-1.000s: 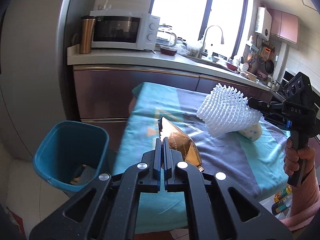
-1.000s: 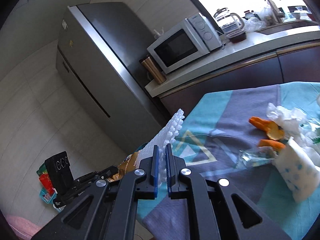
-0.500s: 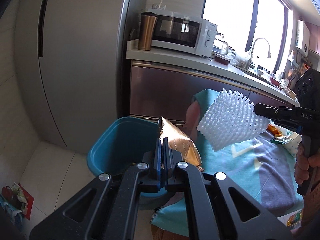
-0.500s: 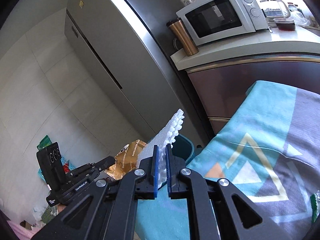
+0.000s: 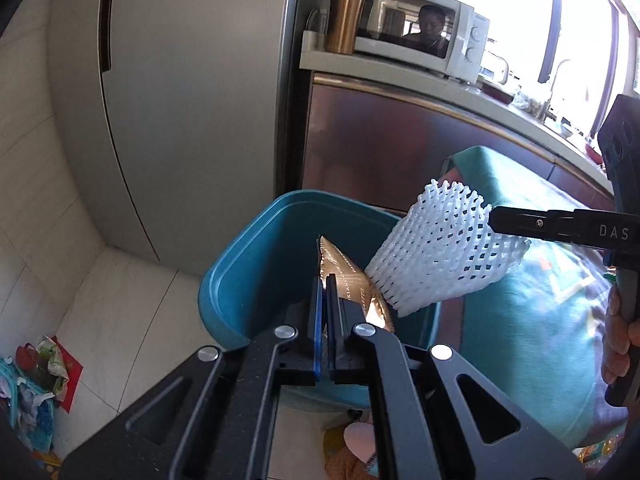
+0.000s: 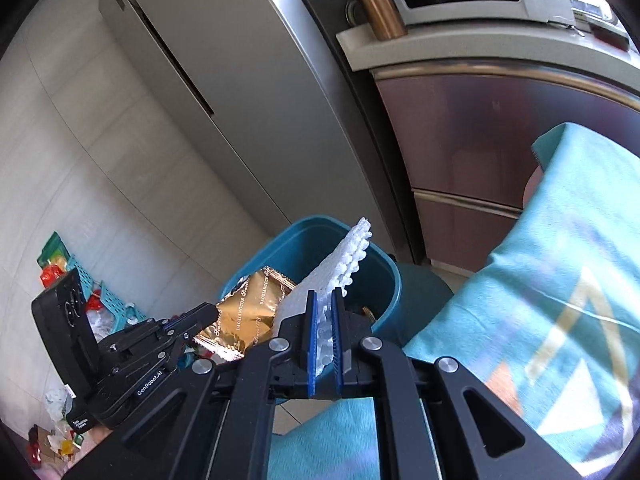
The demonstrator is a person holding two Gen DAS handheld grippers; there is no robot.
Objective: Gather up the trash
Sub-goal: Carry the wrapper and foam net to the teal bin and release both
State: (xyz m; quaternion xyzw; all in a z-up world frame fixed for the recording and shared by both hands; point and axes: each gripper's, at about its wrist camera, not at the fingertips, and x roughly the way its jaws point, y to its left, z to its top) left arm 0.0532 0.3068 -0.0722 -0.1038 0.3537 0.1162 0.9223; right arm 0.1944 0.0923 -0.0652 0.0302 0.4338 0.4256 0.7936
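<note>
My left gripper (image 5: 325, 280) is shut on a gold foil snack wrapper (image 5: 352, 280) and holds it over the open teal trash bin (image 5: 240, 264). My right gripper (image 6: 325, 294) is shut on a white foam fruit net (image 6: 340, 264), also held above the bin (image 6: 384, 280). In the left wrist view the net (image 5: 440, 252) hangs from the right gripper's tips (image 5: 494, 218) over the bin's right rim. The wrapper (image 6: 244, 312) and left gripper (image 6: 192, 320) show in the right wrist view. The bin's bottom is mostly hidden.
The table with a teal and grey cloth (image 5: 532, 288) stands right of the bin. A tall grey fridge (image 5: 192, 92) and steel cabinet (image 5: 400, 140) with a microwave (image 5: 420, 40) and copper tumbler (image 5: 344, 12) stand behind. Bags and a basket lie on the floor (image 5: 36, 384).
Both grippers have swung left from the table to above the bin, carrying the wrapper and the foam net. The two items now nearly touch.
</note>
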